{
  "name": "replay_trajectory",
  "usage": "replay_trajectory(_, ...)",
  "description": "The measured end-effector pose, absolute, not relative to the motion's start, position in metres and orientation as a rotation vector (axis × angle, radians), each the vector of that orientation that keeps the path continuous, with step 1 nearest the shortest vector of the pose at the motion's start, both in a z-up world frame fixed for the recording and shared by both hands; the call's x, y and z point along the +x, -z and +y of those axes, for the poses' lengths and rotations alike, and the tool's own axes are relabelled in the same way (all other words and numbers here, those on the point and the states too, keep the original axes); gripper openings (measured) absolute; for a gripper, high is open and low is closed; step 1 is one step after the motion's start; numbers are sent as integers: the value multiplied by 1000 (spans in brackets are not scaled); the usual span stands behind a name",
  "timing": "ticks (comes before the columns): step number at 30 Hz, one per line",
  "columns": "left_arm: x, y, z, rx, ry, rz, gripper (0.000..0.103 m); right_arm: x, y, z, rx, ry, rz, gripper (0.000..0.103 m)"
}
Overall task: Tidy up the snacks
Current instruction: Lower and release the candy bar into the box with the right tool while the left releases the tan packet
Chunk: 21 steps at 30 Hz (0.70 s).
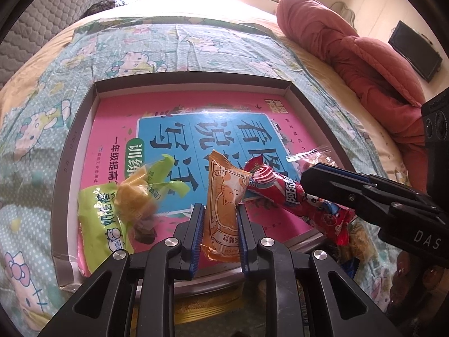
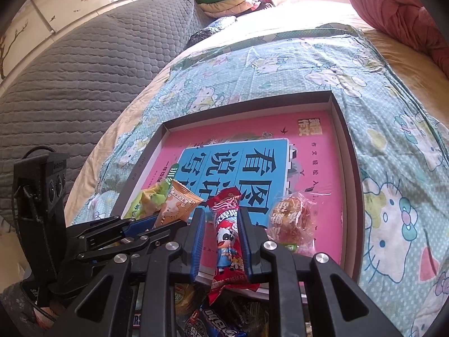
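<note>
My left gripper is shut on an orange cat-print snack packet, held over the near edge of a shallow cardboard box lid. My right gripper is shut on a long red sausage stick packet, which also shows in the left wrist view, beside the orange packet. A green snack bag and a yellow-green wrapped candy lie in the lid at the near left. A clear bag of reddish snacks lies in the lid at the near right.
A pink and blue book lines the lid's floor. The lid lies on a cartoon-cat sheet on a bed. A red quilt is at the right, a grey quilted cover at the left. More snack packets lie below the grippers.
</note>
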<state>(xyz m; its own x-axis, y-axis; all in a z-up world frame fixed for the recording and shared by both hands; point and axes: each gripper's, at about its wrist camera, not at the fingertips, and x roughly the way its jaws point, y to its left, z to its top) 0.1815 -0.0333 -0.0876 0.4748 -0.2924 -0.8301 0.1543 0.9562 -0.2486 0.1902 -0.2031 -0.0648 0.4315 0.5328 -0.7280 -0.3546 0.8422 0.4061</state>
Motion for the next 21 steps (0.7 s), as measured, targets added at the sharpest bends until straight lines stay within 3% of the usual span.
replay_trajectory(21, 179, 79, -29, -149, 263, 1027, 24, 191, 61, -208, 220, -561, 979, 28)
